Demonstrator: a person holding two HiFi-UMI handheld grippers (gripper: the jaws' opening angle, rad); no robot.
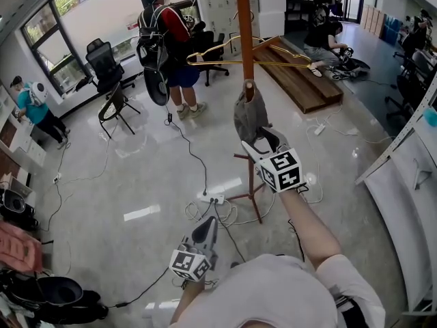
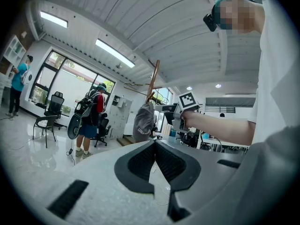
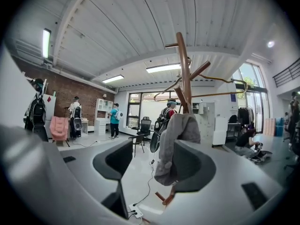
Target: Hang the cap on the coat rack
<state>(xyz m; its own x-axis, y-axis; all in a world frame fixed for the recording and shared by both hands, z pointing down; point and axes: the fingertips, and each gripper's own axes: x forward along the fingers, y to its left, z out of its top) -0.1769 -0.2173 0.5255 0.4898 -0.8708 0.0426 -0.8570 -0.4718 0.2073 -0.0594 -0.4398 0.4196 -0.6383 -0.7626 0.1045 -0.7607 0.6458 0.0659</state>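
One step is remaining, I judge: backing my right gripper (image 1: pixel 261 142)'s open jaws off the grey fabric cap (image 1: pixel 249 115) hanging at twelve o'clock; my left gripper (image 1: pixel 212 220)'s jaws are sitting closed.

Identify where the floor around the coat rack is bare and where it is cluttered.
Bare: the glossy floor between the black chair and the power strip. Crowded: cables round the foot of the coat rack, wooden boards behind it.
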